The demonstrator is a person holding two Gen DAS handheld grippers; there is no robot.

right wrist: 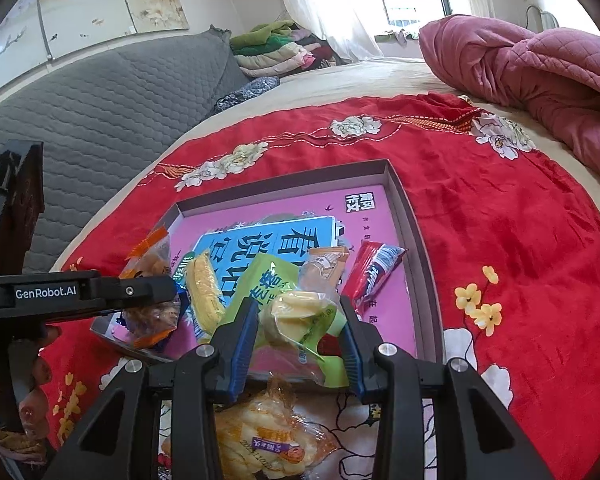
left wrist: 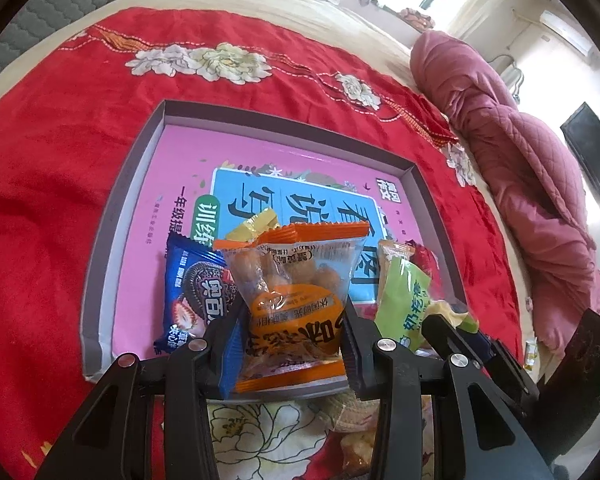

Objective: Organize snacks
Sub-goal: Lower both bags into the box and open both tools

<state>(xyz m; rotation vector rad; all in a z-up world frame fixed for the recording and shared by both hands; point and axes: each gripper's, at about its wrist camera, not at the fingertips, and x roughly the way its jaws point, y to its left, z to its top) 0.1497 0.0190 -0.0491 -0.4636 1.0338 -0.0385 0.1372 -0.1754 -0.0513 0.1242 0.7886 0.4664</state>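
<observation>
Red blanket [left wrist: 60, 140]: left fingers [left wrist: 296, 344] clench orange packet [left wrist: 296, 300]; right fingers [right wrist: 296, 336] clench green packet [right wrist: 300, 316].

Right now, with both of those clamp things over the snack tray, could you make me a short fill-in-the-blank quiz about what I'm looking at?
1. The left gripper has its jaws shut on a packet whose main colour is ____.
2. The right gripper holds a packet coloured ____.
3. The tray lies on a blanket whose ground colour is ____.
4. The long red packet lies ____ the tray.

Missing words: orange; green; red; inside
</observation>
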